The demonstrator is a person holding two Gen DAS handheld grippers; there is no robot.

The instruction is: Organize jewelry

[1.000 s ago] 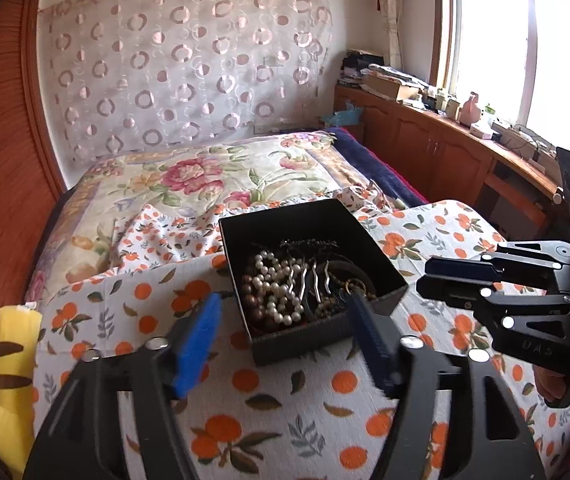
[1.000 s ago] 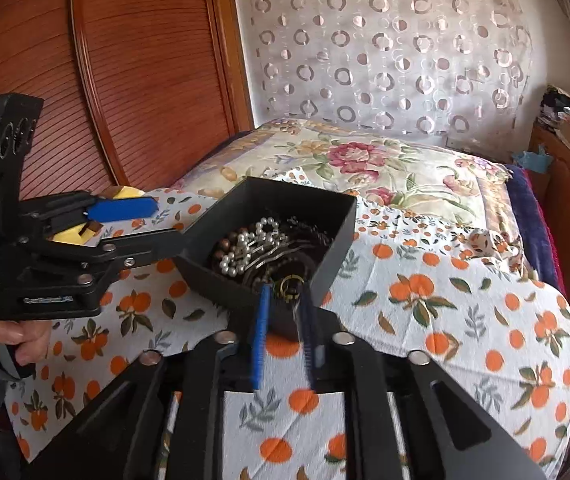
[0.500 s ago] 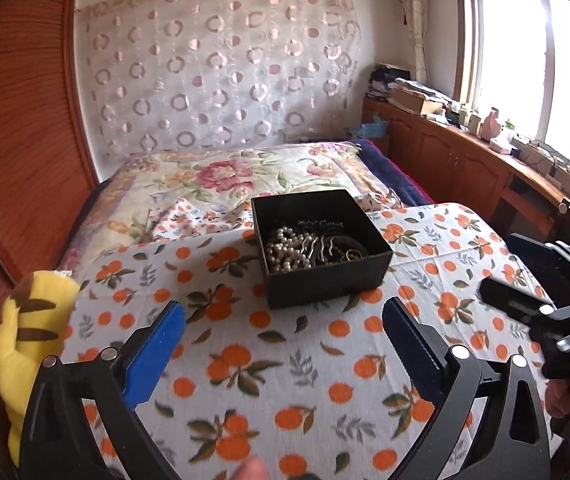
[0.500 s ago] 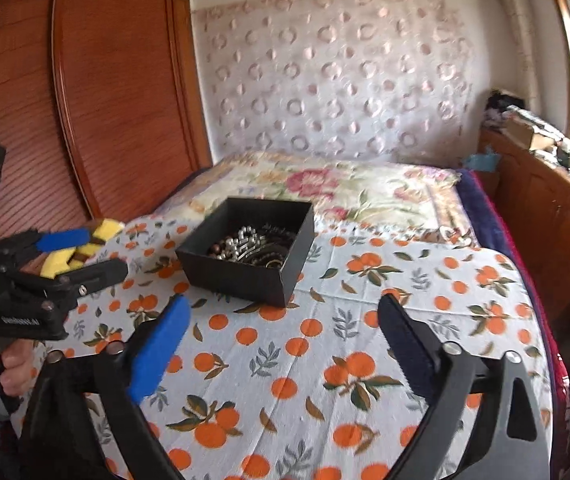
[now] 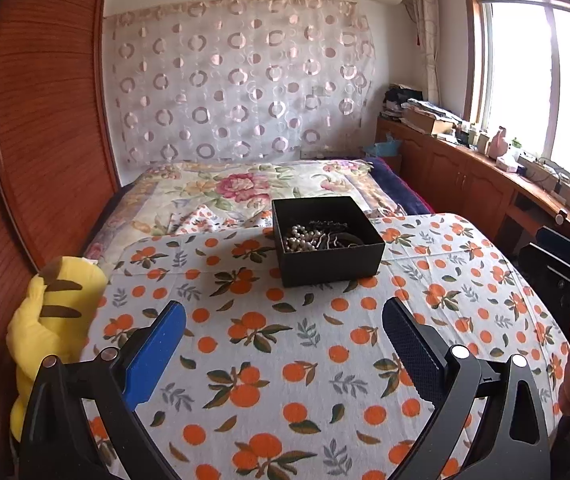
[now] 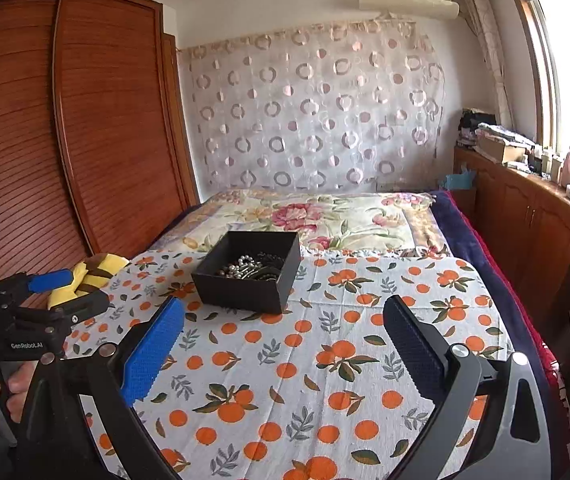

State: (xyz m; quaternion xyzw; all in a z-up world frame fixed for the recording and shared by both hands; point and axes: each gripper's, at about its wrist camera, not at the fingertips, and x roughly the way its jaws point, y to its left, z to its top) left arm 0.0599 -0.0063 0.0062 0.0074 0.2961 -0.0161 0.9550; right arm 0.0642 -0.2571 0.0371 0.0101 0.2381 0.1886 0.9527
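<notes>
A black open box (image 5: 329, 258) stands on the orange-print cloth (image 5: 285, 360), holding a pearl string (image 5: 303, 238) and several dark jewelry pieces. It also shows in the right wrist view (image 6: 245, 288). My left gripper (image 5: 283, 338) is open and empty, well back from the box. My right gripper (image 6: 283, 340) is open and empty, also back from the box. The right gripper shows at the right edge of the left wrist view (image 5: 569, 264), and the left gripper at the left of the right wrist view (image 6: 51, 294).
A yellow striped plush toy (image 5: 51, 320) lies at the cloth's left edge. A floral bed cover (image 5: 245, 190) lies behind the box. A wooden wardrobe (image 6: 65, 140) stands left. A low cabinet with clutter (image 5: 485, 168) runs under the window.
Both grippers have pulled back and up from the box. My right gripper has gone from nearly shut at the box wall to wide open. The left jaws have widened.
</notes>
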